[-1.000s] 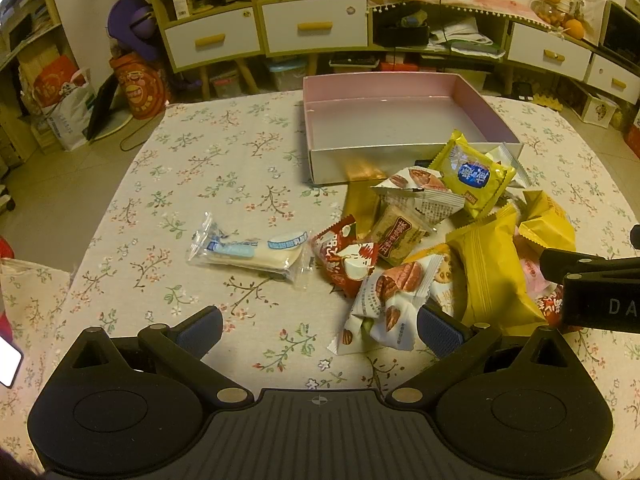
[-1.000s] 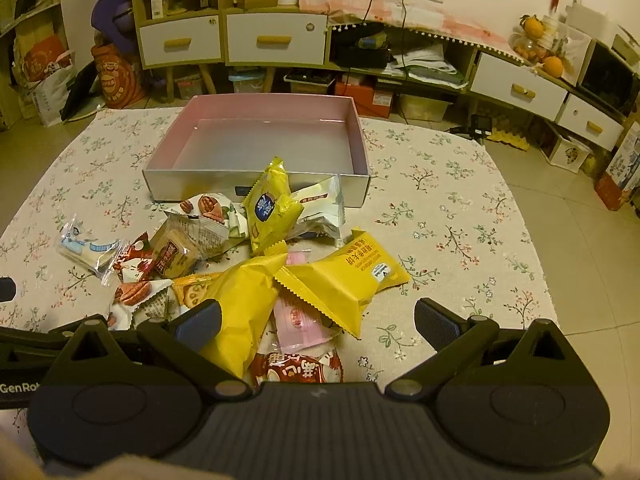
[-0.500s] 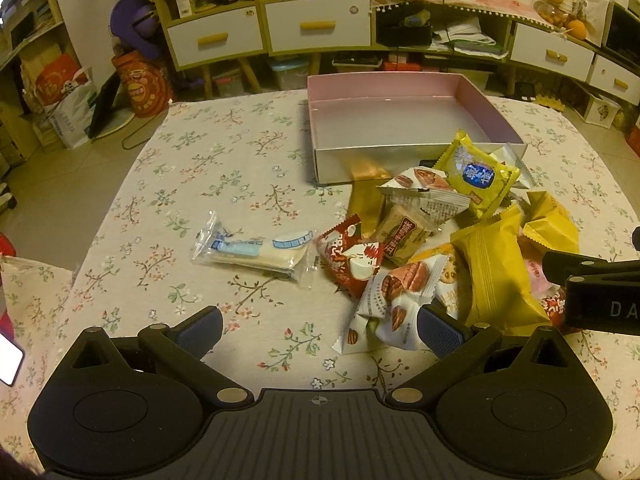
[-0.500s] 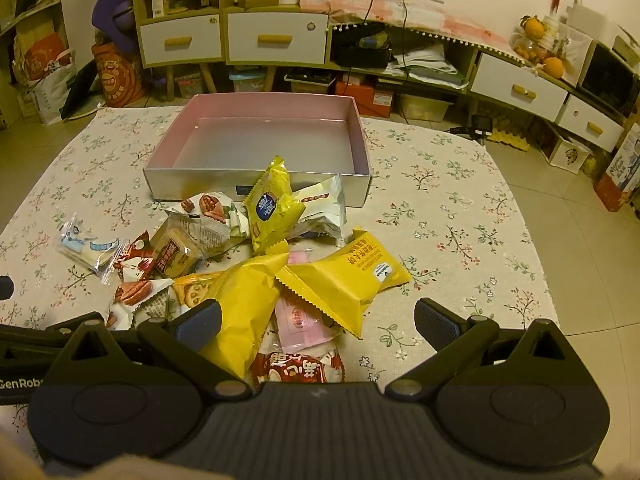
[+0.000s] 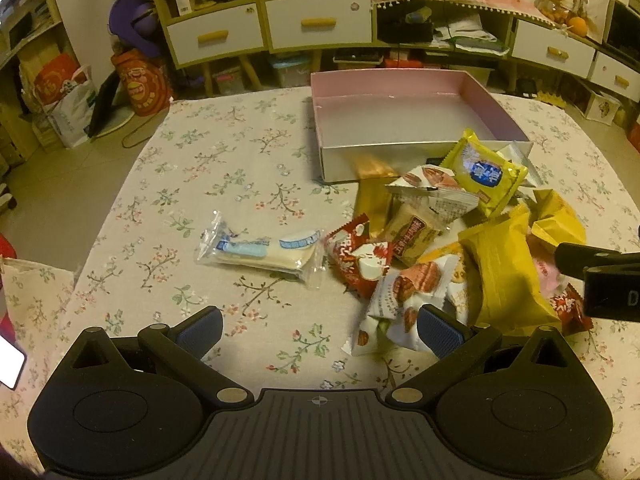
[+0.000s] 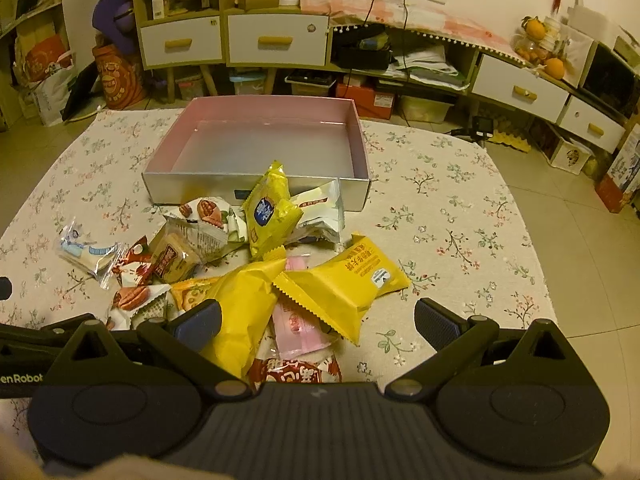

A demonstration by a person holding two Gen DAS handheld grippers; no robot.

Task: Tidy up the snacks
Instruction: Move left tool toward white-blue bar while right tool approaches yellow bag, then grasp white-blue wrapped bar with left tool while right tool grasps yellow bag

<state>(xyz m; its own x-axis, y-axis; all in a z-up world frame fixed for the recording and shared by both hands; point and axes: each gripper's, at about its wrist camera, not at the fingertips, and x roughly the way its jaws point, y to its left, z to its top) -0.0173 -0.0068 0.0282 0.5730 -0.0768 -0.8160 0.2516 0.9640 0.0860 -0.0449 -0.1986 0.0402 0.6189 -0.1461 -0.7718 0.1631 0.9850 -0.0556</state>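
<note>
A pile of snack packets lies on the floral tablecloth in front of an empty pink-lined box (image 5: 400,120) (image 6: 272,140). A clear packet with a white bar (image 5: 260,250) (image 6: 86,254) lies apart at the pile's left. Yellow packets (image 6: 340,284) (image 5: 506,276), a red packet (image 5: 358,256) and a pink one (image 6: 298,330) are among the pile. My left gripper (image 5: 320,330) is open, low over the cloth near the pile's left side. My right gripper (image 6: 316,326) is open, hovering over the near yellow and pink packets.
The table's far edge lies just behind the box; its right edge drops to a tiled floor (image 6: 580,260). Cabinets with white drawers (image 6: 276,38) line the back wall. Bare cloth (image 5: 224,152) spreads left of the box. A lit phone screen (image 5: 10,364) shows at far left.
The left gripper has drifted slightly forward and to the left, so the pile sits a little more to the right in its view. The right gripper has barely moved. Both stay open.
</note>
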